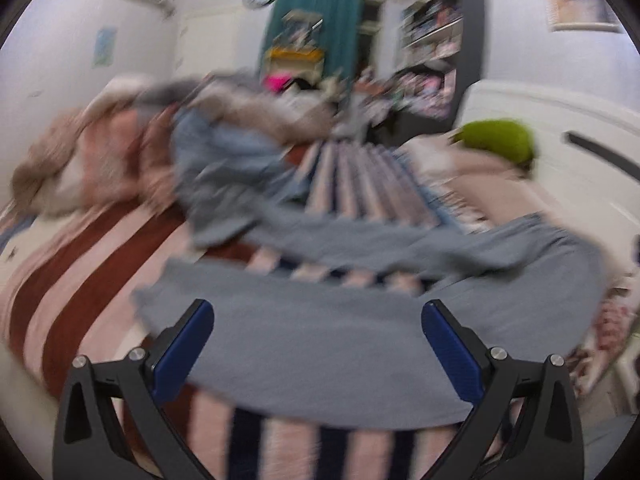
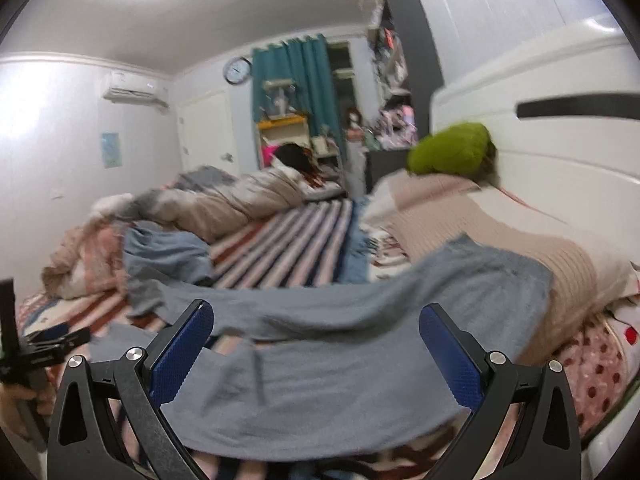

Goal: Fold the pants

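Note:
Grey-blue pants [image 1: 320, 344] lie spread across a striped bedspread, both legs running sideways with a gap between them. In the right wrist view the pants [image 2: 328, 376] lie right under the fingers, the far end draped over a beige pillow. My left gripper [image 1: 318, 320] is open and empty just above the near leg. My right gripper [image 2: 316, 324] is open and empty above the near leg. The left gripper also shows at the left edge of the right wrist view [image 2: 52, 338].
The striped bedspread [image 1: 80, 264] covers the bed. A crumpled beige duvet [image 2: 224, 204] and a blue garment [image 2: 168, 256] lie at the far left. A beige pillow [image 2: 520, 240] and a green cushion [image 2: 452, 148] sit by the white headboard [image 2: 560, 128].

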`<action>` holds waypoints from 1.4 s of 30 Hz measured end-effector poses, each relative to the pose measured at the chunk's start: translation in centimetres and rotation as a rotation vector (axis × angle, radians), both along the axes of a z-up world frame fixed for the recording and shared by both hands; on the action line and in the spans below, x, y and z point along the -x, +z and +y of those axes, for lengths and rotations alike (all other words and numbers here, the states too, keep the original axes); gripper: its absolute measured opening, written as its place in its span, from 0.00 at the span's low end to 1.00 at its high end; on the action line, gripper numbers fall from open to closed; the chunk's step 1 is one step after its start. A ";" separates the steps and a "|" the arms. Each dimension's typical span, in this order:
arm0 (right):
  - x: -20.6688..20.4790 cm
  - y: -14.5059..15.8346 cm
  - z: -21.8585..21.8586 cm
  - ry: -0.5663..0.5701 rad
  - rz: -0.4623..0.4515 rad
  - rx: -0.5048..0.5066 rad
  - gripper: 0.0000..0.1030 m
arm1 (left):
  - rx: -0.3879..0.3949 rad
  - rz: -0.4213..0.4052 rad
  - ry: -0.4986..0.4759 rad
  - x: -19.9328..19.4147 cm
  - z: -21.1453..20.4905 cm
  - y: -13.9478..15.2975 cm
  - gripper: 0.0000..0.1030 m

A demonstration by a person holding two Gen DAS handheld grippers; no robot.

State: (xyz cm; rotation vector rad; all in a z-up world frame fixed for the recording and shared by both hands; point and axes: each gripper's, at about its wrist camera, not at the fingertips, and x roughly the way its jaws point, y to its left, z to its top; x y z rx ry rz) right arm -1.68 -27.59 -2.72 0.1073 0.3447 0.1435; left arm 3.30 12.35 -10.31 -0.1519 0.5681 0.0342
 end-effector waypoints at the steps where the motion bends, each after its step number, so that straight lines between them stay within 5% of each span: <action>1: -0.5 -0.5 -0.9 -0.011 0.020 -0.007 0.99 | 0.009 0.035 0.020 -0.4 1.0 -1.0 0.99; 9: -4.6 -7.2 -8.9 -0.091 0.245 -0.210 0.80 | 0.044 0.193 0.092 -2.4 5.1 -7.0 0.99; 16: -5.2 -10.3 -11.5 -0.194 0.350 -0.176 0.77 | 0.096 0.229 0.083 -4.7 4.8 -9.0 0.94; 21: -6.0 -10.8 -11.7 -0.133 0.380 -0.218 0.55 | 0.102 0.216 0.077 -5.7 4.7 -8.8 0.90; 29: -7.5 -9.7 -10.0 -0.095 0.350 -0.203 0.12 | 0.107 0.207 0.096 -5.1 5.5 -8.5 0.47; 35: -8.7 -9.4 -8.8 -0.097 0.358 -0.144 0.08 | 0.107 0.217 0.062 -4.3 5.5 -8.3 0.09; 39: -8.6 -9.7 -8.7 -0.091 0.372 -0.163 0.12 | 0.135 0.251 0.033 -2.9 5.5 -8.6 0.13; 42: -8.4 -10.0 -8.7 -0.078 0.387 -0.154 0.21 | 0.209 0.266 -0.023 -2.3 5.3 -8.7 0.41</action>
